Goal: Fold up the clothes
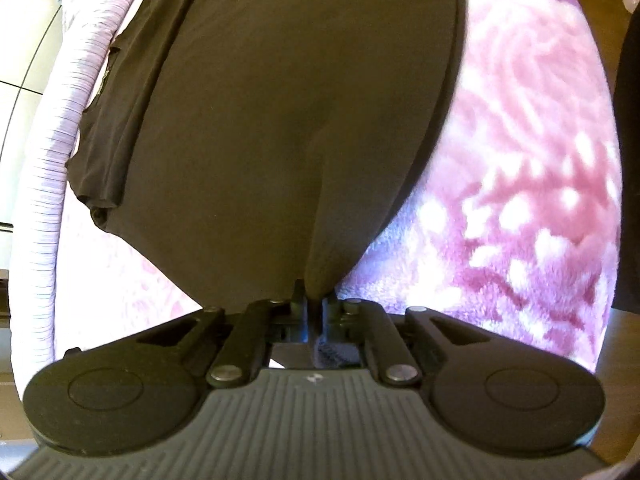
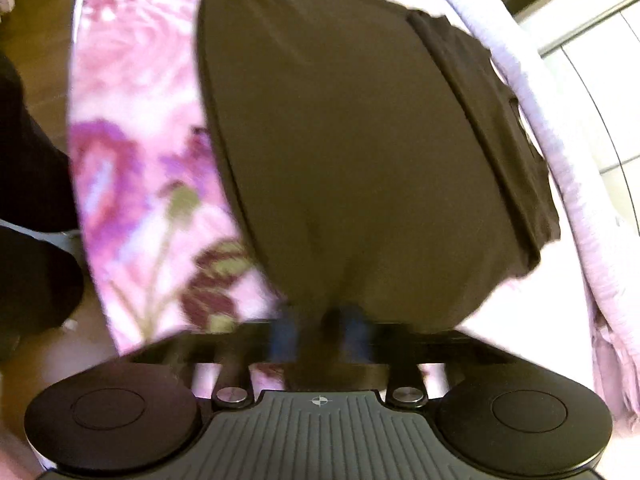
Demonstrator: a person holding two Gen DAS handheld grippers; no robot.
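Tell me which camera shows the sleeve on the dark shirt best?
The left wrist view: the folded-in sleeve is sharp there, with its hem and creases clear. The right wrist view shows the same sleeve too, but blurred. Both claws, left and right, pinch the shirt.

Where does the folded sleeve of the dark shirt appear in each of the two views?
Left wrist: the sleeve lies at the left edge of the shirt.
Right wrist: the sleeve lies at the shirt's right edge.
Shared landmark: the pale striped cloth bordering the sleeve side.
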